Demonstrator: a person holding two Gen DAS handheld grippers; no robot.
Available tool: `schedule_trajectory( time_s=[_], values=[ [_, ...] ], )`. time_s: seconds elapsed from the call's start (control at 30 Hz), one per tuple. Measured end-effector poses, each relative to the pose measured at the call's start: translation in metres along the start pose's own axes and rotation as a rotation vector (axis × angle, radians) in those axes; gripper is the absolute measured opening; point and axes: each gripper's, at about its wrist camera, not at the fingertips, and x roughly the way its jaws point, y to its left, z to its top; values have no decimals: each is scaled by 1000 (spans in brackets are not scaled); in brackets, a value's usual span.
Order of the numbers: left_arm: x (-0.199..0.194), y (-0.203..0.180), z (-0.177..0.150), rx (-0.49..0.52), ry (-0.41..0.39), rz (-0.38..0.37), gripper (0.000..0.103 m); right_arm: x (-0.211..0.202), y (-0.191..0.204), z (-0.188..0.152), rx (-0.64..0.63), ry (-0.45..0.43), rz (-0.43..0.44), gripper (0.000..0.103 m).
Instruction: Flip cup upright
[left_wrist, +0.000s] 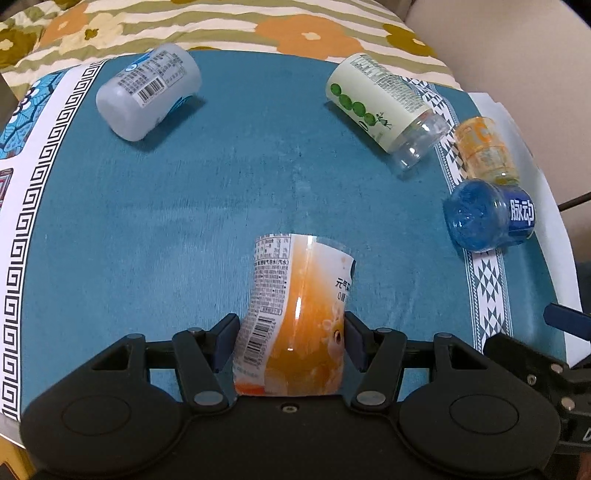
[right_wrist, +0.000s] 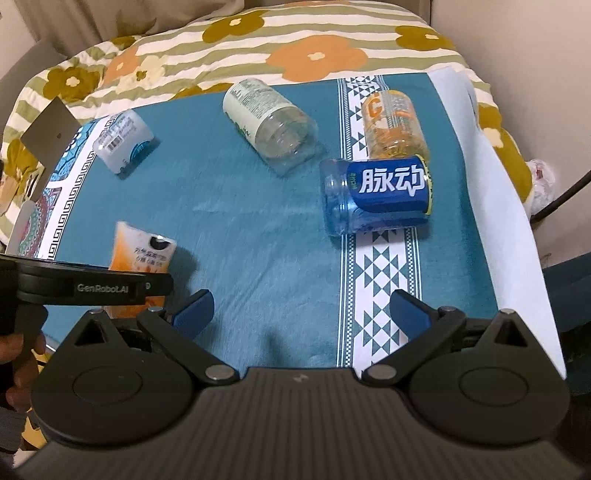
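Down at the left gripper (left_wrist: 291, 341), fingers are clenched on the orange-labelled clear plastic cup (left_wrist: 295, 314), lying over the teal cloth (left_wrist: 221, 184); tipping it upright looks next. Over on the right gripper (right_wrist: 301, 310), fingers spread, grasping nothing, short of the blue plastic cup (right_wrist: 375, 194).

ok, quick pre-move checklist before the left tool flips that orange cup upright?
1. Left tool clamped on orange cup: ok.
2. Pads on opposite sides of the cup wall: ok.
3. Cup off the blue tablecloth: cannot tell.
4. Cloth near the cup free of the other cups: ok.
5. Right tool open, holding nothing: ok.
6. Right tool out of the flip path: cannot tell; it is close on the cup's right.
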Motion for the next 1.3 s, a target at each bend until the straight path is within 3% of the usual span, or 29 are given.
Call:
schedule_trajectory(
  time_s=[0.2,0.23,0.3,0.33,1.3],
  values=[
    [-1,0,0,1,-5,8,66,0,-1,-1,-3,2,4,103],
    [0,0,0,2,-5,8,70,-1,-1,-2,-3,2,4,103],
    [-1,-1,-1,-1,-16,9,88,-1,-1,-2,-2,3,4,103],
    [-2,-1,-1,0,-23,8,89,-1,-1,-2,-2,3,5,103],
    [-25,7,-6,72,-71,-1,93,-9,14,-4,8,-16,-5,103]
  ],
)
